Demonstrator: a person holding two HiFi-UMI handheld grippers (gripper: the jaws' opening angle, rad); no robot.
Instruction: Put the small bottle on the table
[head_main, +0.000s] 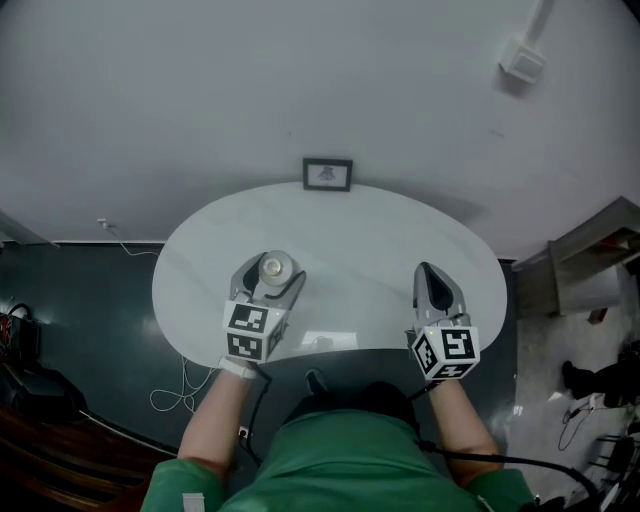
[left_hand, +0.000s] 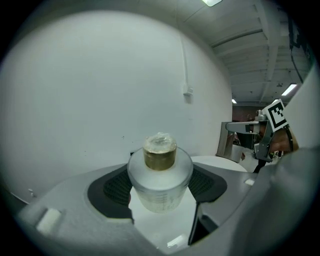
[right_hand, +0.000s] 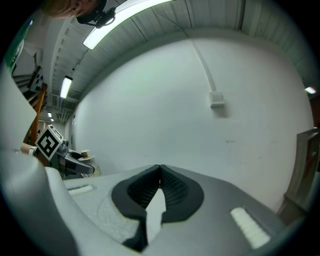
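A small translucent bottle (left_hand: 160, 177) with a gold-brown neck and clear stopper stands upright between the jaws of my left gripper (left_hand: 160, 187), which is shut on its body. From the head view the bottle (head_main: 276, 268) shows from above, over the left half of the white oval table (head_main: 330, 230). My right gripper (head_main: 431, 283) hovers over the table's right side with its jaws shut and empty; in the right gripper view (right_hand: 159, 187) the black pads meet at the tips. Whether the bottle's base touches the table cannot be told.
A small framed picture (head_main: 327, 174) stands at the table's far edge against the white wall. Dark floor with cables (head_main: 180, 385) lies to the left, and a grey shelf unit (head_main: 580, 265) stands to the right. My green-shirted body is close to the table's near edge.
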